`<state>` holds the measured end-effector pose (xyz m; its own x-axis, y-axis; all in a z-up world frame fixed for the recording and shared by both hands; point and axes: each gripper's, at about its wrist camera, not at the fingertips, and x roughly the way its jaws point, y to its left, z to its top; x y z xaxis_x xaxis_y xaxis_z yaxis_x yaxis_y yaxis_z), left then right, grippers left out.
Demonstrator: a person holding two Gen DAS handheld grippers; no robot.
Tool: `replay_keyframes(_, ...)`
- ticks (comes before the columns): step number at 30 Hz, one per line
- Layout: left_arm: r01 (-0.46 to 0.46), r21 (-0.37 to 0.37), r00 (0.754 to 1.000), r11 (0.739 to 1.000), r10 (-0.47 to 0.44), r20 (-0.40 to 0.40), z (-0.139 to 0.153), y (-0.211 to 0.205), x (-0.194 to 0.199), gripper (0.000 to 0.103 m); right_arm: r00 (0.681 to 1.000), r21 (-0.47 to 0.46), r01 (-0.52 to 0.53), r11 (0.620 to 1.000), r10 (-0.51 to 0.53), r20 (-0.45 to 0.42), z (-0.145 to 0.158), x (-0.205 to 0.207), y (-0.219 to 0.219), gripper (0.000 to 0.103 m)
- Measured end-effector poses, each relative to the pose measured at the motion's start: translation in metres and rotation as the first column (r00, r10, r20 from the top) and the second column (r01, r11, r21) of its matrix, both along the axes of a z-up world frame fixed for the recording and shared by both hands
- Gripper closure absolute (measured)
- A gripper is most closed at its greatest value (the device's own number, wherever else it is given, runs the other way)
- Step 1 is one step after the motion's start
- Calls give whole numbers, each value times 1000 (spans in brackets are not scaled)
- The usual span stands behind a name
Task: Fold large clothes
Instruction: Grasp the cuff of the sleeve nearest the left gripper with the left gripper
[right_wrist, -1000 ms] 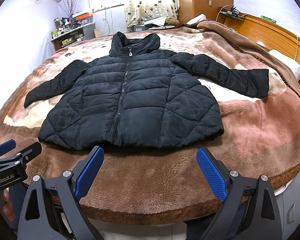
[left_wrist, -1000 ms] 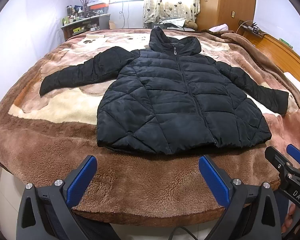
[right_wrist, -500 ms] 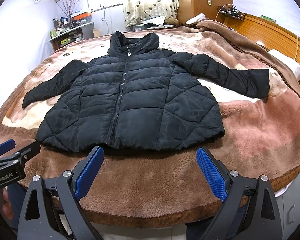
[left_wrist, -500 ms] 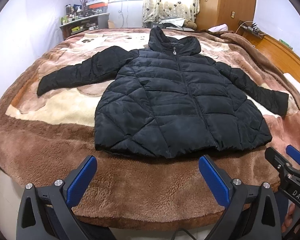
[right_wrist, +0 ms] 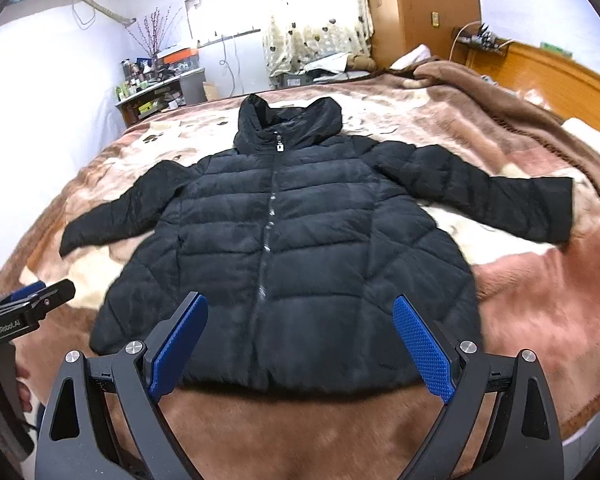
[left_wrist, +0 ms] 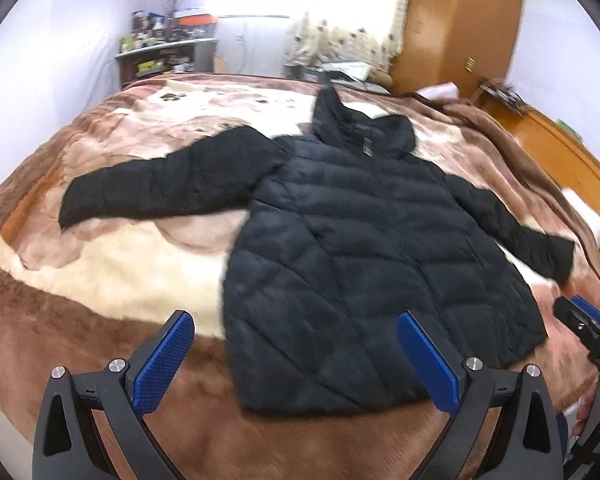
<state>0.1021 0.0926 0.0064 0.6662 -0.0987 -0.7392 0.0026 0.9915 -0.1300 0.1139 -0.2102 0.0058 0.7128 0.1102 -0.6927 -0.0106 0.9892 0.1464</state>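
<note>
The black hooded puffer jacket (right_wrist: 284, 248) lies flat, front side up and zipped, on the brown plush blanket (right_wrist: 540, 312) that covers the bed; it occupies the centre of the right wrist view. Its hood (right_wrist: 288, 124) points toward the top of the frame and its hem runs across the lower centre. The zipper (right_wrist: 269, 236) runs straight down the middle of the body. One sleeve (right_wrist: 484, 196) extends toward the right edge of the frame, the other sleeve (right_wrist: 124, 212) toward the left edge; both lie flat on the blanket, spread away from the body. The right gripper (right_wrist: 300, 344) sits at the bottom of the frame with its jaws spread wide and nothing between them; its blue pads (right_wrist: 422, 350) frame the hem, though whether they touch the fabric cannot be told. In the left wrist view the jacket (left_wrist: 364, 248) fills the centre and right of the frame. The left gripper (left_wrist: 300, 364) is likewise at the bottom, jaws spread wide and holding nothing, over the hem corner nearest the left side. A wooden wardrobe (right_wrist: 420, 8), a patterned curtain (right_wrist: 312, 12) and a cluttered shelf (right_wrist: 156, 84) occupy the upper part of the frame, behind the bed.
</note>
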Motion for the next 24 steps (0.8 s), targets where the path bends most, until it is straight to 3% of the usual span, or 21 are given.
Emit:
replay_keyframes(3, -45, 26, 999, 999, 46, -27, -5, 23, 20, 0, 1000, -13, -19, 1000, 19, 15, 6, 24, 10, 9)
replay_keyframes(5, -125, 19, 992, 992, 125, -19, -8, 49, 35, 0, 999, -14, -36, 999, 37, 17, 8, 43, 19, 9)
replay_keyframes(9, -297, 24, 954, 954, 298, -25, -19, 103, 65, 0, 996, -13, -92, 996, 92, 1, 9, 76, 40, 9)
replay_keyframes(12, -407, -92, 913, 909, 402, -66, -32, 154, 90, 0, 989, -33, -149, 988, 149, -5, 3, 96, 60, 9)
replay_keyframes(14, -472, -99, 882, 876, 468, -61, -38, 178, 101, 0, 982, -38, -187, 982, 187, -14, -1, 107, 73, 9)
replay_keyframes(17, -521, -128, 854, 844, 516, -73, -51, 211, 115, 0, 975, -66, -224, 972, 222, -33, -13, 126, 96, 9)
replay_keyframes(19, -575, -173, 818, 800, 564, -111, -67, 238, 127, 1, 968, -84, -250, 965, 247, -46, -21, 136, 110, 9)
replay_keyframes(22, -624, -184, 781, 760, 613, -120, -81, 268, 140, 1, 957, -77, -286, 955, 281, -69, -31, 151, 127, 9)
replay_keyframes(24, -634, -213, 772, 743, 622, -127, -88, 283, 147, 1, 950, -75, -309, 948, 303, -77, -36, 159, 137, 9)
